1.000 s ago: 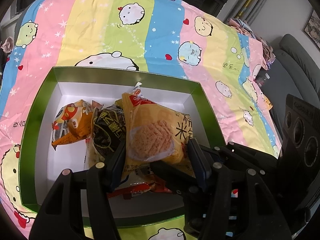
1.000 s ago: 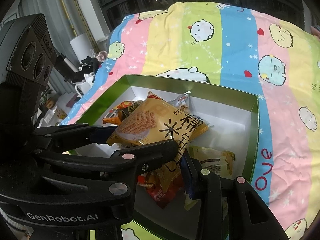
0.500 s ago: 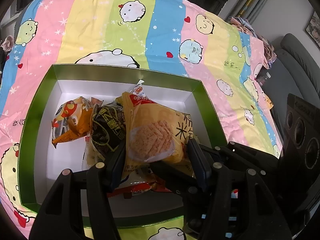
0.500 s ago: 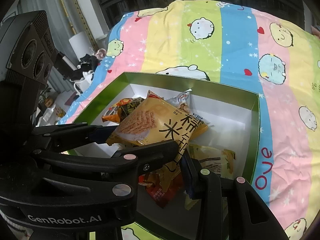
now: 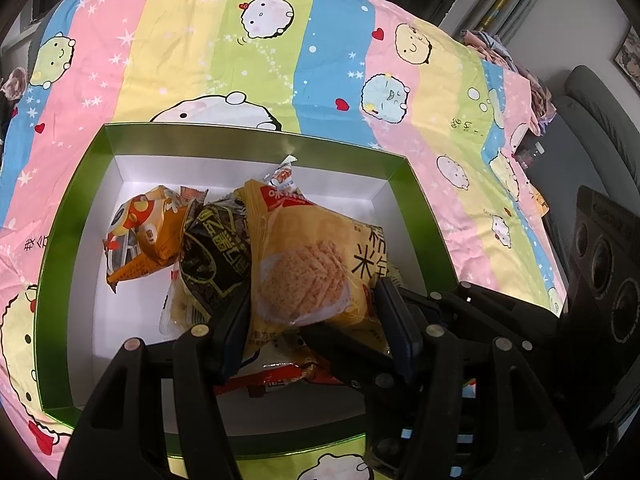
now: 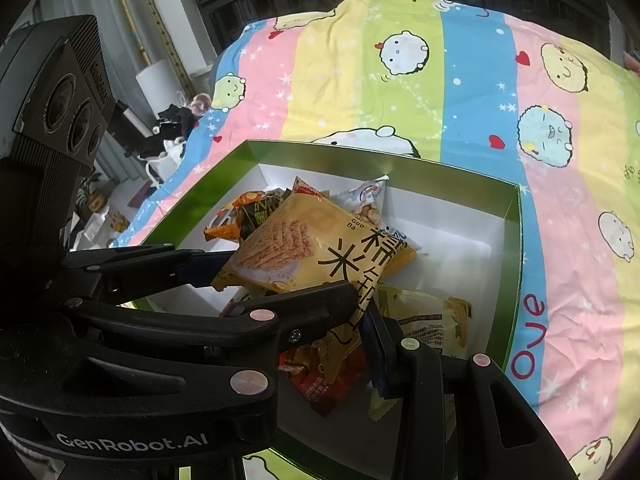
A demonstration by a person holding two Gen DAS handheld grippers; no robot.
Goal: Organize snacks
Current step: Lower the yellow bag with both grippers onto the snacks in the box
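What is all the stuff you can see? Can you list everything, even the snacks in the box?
box: one, green outside, white inside, on the bed cover
big yellow snack bag: one, yellow, over the box, held between both grippers
black snack bag: one, black, in the box, left of the yellow bag
orange snack bag: one, orange, in the box, far left
red snack bag: one, red, in the box, under the pile
pale yellow snack bag: one, pale yellow, on the box floor, right side
bed cover: one, striped with cartoon faces, under the box
left gripper: one, black, shut on the yellow bag
right gripper: one, black, shut on the same bag
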